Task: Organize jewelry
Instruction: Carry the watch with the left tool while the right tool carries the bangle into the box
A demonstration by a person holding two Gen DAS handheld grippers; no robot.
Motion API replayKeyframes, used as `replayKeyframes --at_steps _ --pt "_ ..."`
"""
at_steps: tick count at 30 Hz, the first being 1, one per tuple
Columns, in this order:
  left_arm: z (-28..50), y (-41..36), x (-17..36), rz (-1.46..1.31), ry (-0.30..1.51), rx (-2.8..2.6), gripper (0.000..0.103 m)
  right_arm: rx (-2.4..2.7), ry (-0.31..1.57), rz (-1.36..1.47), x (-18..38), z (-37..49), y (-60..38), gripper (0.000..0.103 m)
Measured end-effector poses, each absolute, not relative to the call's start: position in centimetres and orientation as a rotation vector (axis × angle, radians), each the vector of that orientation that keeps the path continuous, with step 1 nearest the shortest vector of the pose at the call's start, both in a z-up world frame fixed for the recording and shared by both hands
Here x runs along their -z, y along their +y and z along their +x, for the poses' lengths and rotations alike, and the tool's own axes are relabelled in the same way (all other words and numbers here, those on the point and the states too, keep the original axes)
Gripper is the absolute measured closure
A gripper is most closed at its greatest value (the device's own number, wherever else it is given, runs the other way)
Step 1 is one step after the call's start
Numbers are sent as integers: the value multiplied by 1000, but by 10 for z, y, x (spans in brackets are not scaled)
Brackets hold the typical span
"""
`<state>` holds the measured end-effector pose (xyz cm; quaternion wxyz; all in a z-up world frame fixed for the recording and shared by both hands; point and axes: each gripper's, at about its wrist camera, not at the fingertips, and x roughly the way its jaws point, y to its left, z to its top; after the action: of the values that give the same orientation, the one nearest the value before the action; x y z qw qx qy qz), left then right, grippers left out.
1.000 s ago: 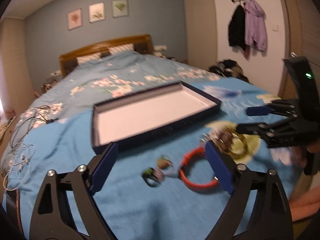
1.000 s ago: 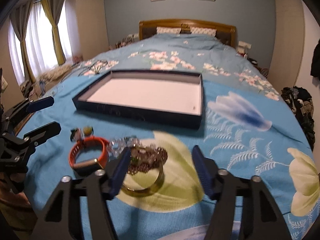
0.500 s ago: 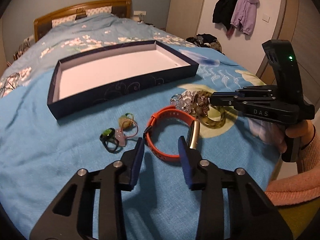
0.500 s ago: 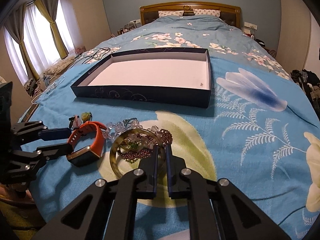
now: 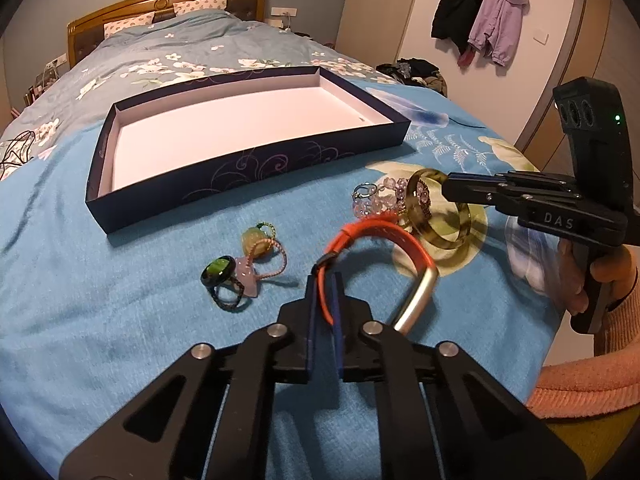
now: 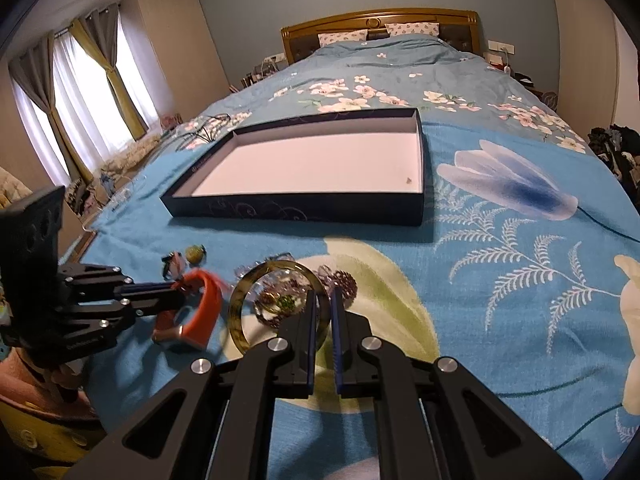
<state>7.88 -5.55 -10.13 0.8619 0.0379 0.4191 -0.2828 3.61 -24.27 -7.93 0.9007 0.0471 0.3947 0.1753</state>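
Observation:
My left gripper (image 5: pixel 325 280) is shut on the strap of an orange watch band (image 5: pixel 384 236) and holds it tilted up off the blue bedspread. My right gripper (image 6: pixel 323 300) is shut on the rim of an olive-brown bangle (image 6: pixel 240 308), which stands lifted on edge; it also shows in the left wrist view (image 5: pixel 444 216). Clear and dark bead bracelets (image 5: pixel 376 200) lie beside the bangle. A green-stone ring (image 5: pixel 219 276) and a pink cord with a yellow-green bead (image 5: pixel 256 240) lie left of the band. The empty dark blue box (image 5: pixel 256 164) with a white floor sits beyond.
The bedspread (image 6: pixel 500 300) spreads wide to the right of the jewelry. Cables (image 5: pixel 16 152) lie at the bed's left edge. The headboard (image 6: pixel 380 20) is at the far end. Coats (image 5: pixel 480 20) hang on the wall at right.
Both grippers closed from wide open. The left one shut on the orange band and raised it; the right one shut on the bangle and tipped it up on edge.

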Motion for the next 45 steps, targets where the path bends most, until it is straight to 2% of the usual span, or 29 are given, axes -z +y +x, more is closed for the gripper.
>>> replayKeyframes --at_steps 14,15,16,23,27,28,31,33,37,41,45 --pt "101 -27 61 37 776 542 96 -364 714 110 43 80 -239 97" --pt "108 -23 55 24 767 535 97 -363 714 104 41 88 -237 97" --pt "115 -19 50 14 755 530 103 -358 711 97 39 95 -236 97" --pt "167 -7 23 -5 704 481 102 -319 737 80 41 162 -228 97" --pt "166 -9 25 24 747 536 101 -337 747 74 45 167 -225 97" --pt "159 -12 28 59 748 540 94 -343 746 78 45 166 -225 97" --pt "144 -17 46 107 793 558 84 -355 747 93 47 163 -227 97" --pt "139 -18 60 103 835 563 83 -354 752 93 50 159 -226 97" --pt "147 -13 78 57 902 558 72 -355 758 84 54 153 -223 97" --pt "156 -13 91 19 935 573 72 -361 756 86 54 152 -222 97" --pt "166 -13 97 -18 960 566 83 -365 761 87 55 152 -222 97"
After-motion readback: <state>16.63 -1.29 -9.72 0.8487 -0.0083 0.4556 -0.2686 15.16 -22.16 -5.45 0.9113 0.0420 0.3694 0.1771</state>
